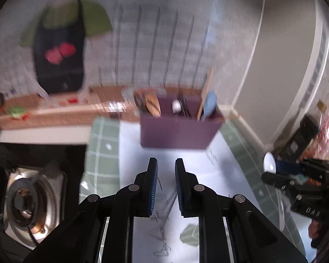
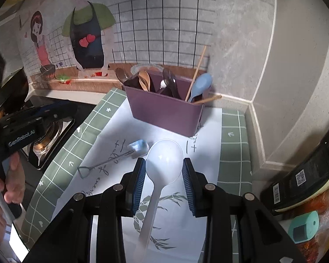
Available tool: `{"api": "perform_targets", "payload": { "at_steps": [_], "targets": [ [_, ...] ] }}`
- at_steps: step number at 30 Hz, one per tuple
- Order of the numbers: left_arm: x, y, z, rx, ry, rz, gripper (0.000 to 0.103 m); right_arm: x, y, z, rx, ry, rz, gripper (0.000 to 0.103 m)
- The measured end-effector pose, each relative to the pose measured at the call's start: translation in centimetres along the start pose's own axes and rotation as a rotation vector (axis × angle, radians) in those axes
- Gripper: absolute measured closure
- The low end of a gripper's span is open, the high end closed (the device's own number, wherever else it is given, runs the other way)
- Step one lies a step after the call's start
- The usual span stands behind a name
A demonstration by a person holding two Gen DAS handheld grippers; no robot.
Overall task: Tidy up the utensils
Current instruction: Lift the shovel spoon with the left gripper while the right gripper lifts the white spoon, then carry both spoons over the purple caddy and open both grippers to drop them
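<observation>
The right gripper (image 2: 164,171) is clamping a white plastic spoon (image 2: 164,160) by its bowl, both pads pressing on the bowl's sides, the handle trailing back toward the camera. It is hovering on the near side of the purple utensil holder (image 2: 164,114), above the white paper sheet (image 2: 107,157). A small metal shovel-shaped spoon (image 2: 111,160) is lying on that sheet, nearer than the holder and to its left. The left gripper (image 1: 166,168) is pointing at the holder with a narrow empty gap between its jaws. A blue spoon (image 2: 199,85) and wooden chopsticks (image 2: 197,70) are standing in the holder.
</observation>
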State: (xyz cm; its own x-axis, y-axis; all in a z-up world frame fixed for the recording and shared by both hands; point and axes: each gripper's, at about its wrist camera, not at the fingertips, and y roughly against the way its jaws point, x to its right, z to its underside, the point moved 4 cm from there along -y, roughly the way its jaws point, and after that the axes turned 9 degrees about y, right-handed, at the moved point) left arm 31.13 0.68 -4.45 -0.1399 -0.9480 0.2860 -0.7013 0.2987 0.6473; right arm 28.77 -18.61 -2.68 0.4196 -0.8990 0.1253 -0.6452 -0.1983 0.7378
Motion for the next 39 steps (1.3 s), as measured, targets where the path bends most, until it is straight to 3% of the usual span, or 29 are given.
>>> {"api": "perform_targets", "payload": {
  "at_steps": [3,7,14,18,19,20,24,29,39],
  "targets": [
    [0.8,-4.0,1.3,-0.137,-0.097,0.009,0.073,0.6,-0.9,0.9,-0.038,-0.025,-0.013,0.072],
    [1.7,-9.3,3.1,-0.298,-0.171,0.014,0.064,1.2,-2.4,2.6,-0.099,-0.06,-0.018,0.072],
    [3.0,-15.2,4.5,-0.438,-0.219,-0.014,0.06,2.4,-3.9,5.0,-0.167,-0.1,-0.016,0.072],
    [4.4,-15.9,4.6,-0.413,-0.272,-0.049,0.052,3.1,-4.0,5.2,-0.163,-0.115,-0.012,0.072],
    [4.7,-15.8,4.8,-0.39,-0.288,-0.061,0.054,3.2,-4.1,5.1,-0.162,-0.117,-0.01,0.072],
    [4.9,-15.7,5.0,-0.375,-0.299,-0.061,0.067,3.3,-4.1,5.1,-0.16,-0.12,-0.006,0.072],
    [5.2,-14.2,5.8,-0.29,-0.314,-0.084,0.069,3.3,-3.9,4.5,-0.144,-0.114,0.01,0.072],
    [3.8,-8.5,5.4,-0.133,-0.183,-0.037,0.07,2.5,-3.3,3.7,-0.112,-0.083,0.01,0.072],
    [3.0,-0.5,2.6,0.085,-0.091,-0.074,0.07,0.2,-2.8,2.0,-0.075,-0.014,0.007,0.072]
  ]
}}
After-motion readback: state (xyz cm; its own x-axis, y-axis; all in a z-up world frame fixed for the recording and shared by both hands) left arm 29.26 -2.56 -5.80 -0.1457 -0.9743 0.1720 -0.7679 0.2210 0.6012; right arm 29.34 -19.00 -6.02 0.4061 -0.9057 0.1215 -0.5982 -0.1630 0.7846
